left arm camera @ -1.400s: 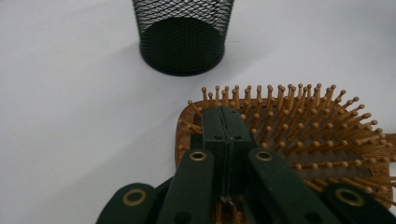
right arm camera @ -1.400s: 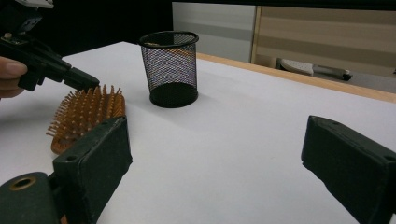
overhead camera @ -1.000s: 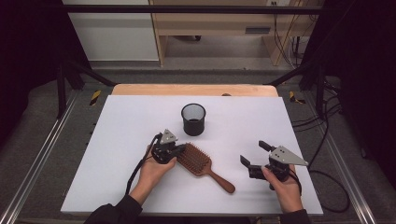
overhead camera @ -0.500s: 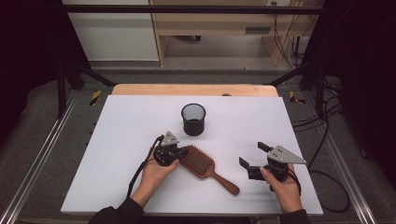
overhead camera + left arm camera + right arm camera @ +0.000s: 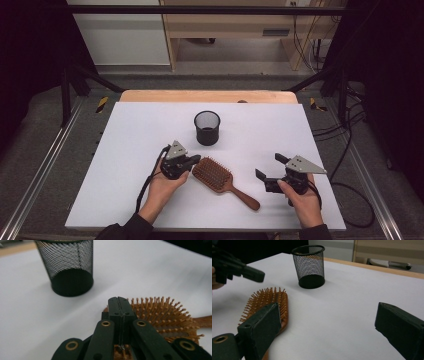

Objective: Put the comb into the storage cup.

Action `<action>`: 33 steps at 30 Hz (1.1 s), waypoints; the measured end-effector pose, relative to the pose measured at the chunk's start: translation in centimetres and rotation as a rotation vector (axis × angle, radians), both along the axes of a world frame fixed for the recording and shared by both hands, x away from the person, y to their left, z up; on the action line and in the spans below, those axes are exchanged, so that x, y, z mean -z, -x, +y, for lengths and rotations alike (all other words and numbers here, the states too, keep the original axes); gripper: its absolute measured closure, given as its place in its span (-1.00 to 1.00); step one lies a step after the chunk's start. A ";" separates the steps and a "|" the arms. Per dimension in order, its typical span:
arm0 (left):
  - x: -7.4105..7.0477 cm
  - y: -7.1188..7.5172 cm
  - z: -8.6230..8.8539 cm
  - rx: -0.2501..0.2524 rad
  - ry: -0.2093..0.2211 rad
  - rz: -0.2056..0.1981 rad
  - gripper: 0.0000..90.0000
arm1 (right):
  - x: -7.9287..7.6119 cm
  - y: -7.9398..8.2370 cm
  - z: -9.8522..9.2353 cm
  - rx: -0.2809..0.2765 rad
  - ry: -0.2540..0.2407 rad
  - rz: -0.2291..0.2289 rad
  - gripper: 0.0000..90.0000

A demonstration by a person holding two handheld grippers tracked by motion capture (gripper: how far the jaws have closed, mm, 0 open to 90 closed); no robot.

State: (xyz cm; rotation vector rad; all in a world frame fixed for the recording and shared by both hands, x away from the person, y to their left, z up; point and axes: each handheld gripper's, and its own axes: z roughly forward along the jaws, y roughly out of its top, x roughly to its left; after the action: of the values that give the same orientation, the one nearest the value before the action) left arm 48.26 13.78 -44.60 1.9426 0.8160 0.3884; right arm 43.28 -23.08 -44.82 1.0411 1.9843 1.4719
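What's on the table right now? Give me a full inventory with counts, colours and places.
Mesh cup: one, black, upright, centre of the table towards the far side.
Hairbrush: one, brown wood, bristles up, lying near the front; head beside the left gripper, handle pointing towards the right gripper.
Table: one, white top with a wooden far edge.
Left gripper: one, black, jaws shut, at the brush head's edge.
Right gripper: one, black, jaws open, right of the handle, holding nothing.
Hands: two, one on each gripper.
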 end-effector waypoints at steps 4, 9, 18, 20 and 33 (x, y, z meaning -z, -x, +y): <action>-1.5 1.6 2.8 -0.075 0.033 -0.101 1.00 | -0.2 0.1 0.4 -0.010 -0.012 0.012 -0.84; -2.1 2.9 5.6 -0.144 0.065 -0.148 1.00 | -0.4 0.2 0.6 -0.013 0.001 0.030 -0.79; -2.5 5.7 11.8 -0.271 0.068 -0.245 1.00 | -1.9 0.7 1.7 -0.052 0.041 0.115 -0.71; -2.1 6.5 13.1 -0.316 0.034 -0.291 0.68 | -2.4 0.8 2.0 -0.060 0.073 0.148 -0.71; -0.9 6.3 16.1 -0.425 0.111 -0.246 -0.69 | -3.5 1.6 4.4 -0.081 0.251 0.217 -0.73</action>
State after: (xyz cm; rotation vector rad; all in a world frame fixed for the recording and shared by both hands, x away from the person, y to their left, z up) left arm 42.00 29.91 -43.69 1.5739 1.0609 0.8010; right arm 41.64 -18.67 -41.29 1.0579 2.3171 1.1493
